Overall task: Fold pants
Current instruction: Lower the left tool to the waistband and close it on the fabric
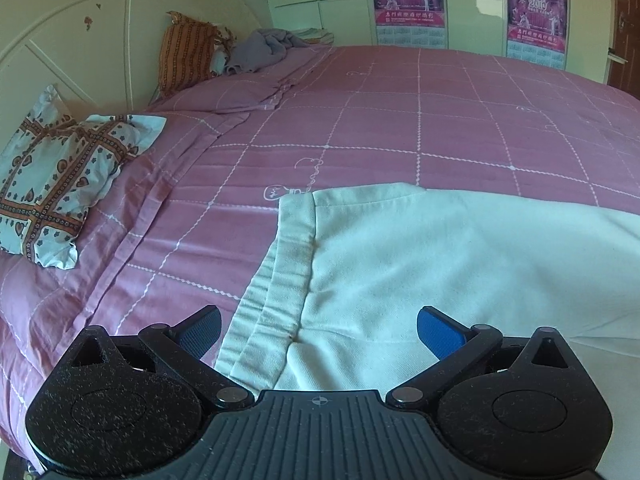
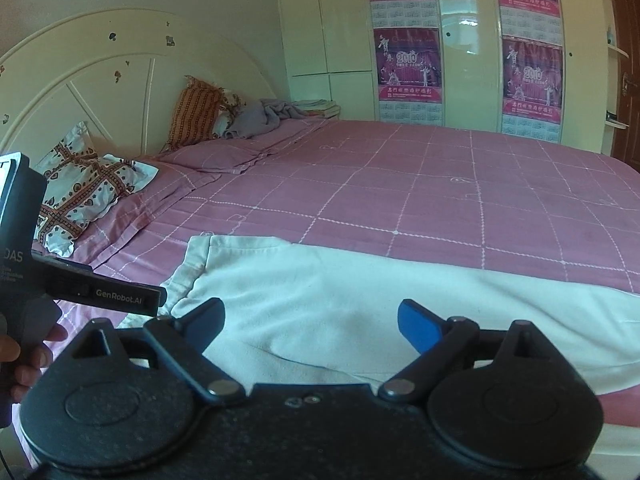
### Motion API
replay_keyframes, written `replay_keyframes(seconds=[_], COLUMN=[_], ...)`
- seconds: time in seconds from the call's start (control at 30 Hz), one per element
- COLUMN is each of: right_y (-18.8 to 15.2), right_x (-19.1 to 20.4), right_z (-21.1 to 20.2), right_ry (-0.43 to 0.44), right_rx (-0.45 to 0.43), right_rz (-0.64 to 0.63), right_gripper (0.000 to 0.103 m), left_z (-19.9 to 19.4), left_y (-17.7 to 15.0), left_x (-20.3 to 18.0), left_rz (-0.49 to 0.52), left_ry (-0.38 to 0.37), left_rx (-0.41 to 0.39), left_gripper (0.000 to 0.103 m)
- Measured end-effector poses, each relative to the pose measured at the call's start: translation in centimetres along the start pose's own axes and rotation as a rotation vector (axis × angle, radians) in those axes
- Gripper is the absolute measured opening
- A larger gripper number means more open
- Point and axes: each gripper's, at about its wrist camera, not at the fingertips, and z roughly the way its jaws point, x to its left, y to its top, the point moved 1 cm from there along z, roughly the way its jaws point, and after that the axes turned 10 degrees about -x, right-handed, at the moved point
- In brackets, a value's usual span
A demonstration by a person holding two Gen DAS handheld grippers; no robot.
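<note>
White pants (image 1: 440,264) lie flat on the pink checked bed, waistband (image 1: 280,280) to the left, legs running off to the right. My left gripper (image 1: 319,334) is open, its blue-padded fingers spread just above the waistband end, holding nothing. The pants also show in the right wrist view (image 2: 340,304). My right gripper (image 2: 310,326) is open and empty, hovering over the near edge of the pants, a little right of the waistband. The left gripper's body (image 2: 100,296) shows at the left of the right wrist view, held by a hand.
The pink bedspread (image 1: 400,128) stretches far behind the pants. A patterned pillow (image 1: 52,184) lies at the left, an orange striped pillow (image 1: 184,54) and a grey crumpled cloth (image 1: 260,50) by the headboard. Wardrobe doors with posters (image 2: 408,68) stand behind the bed.
</note>
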Motion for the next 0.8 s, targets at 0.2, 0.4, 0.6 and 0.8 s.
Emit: replay_keyframes(seconds=[0.2,0.4,0.6,0.8], right_y=[0.2,0.1,0.1,-0.1], right_x=[-0.9,-2.3,-3.7,-4.5], right_z=[4.1,8.4,13.2,17.9], right_ry=[0.019,0.046,0.048,0.058], right_rx=[0.021,0.066,0.12,0.186], right_rz=[-0.028,-0.038,-0.044,-0.094], right_gripper=[0.086,0.082,0.082,0.082], left_z=[4.6,8.9,12.5,15.5], left_y=[0.7,1.4,1.5,1.5], left_x=[-0.5,-0.7,-0.5,0.4], left_rz=[0.017,0.007,0.007,-0.023], left_ry=[0.011,0.01,0.017,0.026], left_rx=[0.032,0.064,0.088,0.109], left_gripper=[0.103,0.103,0.103,0.102])
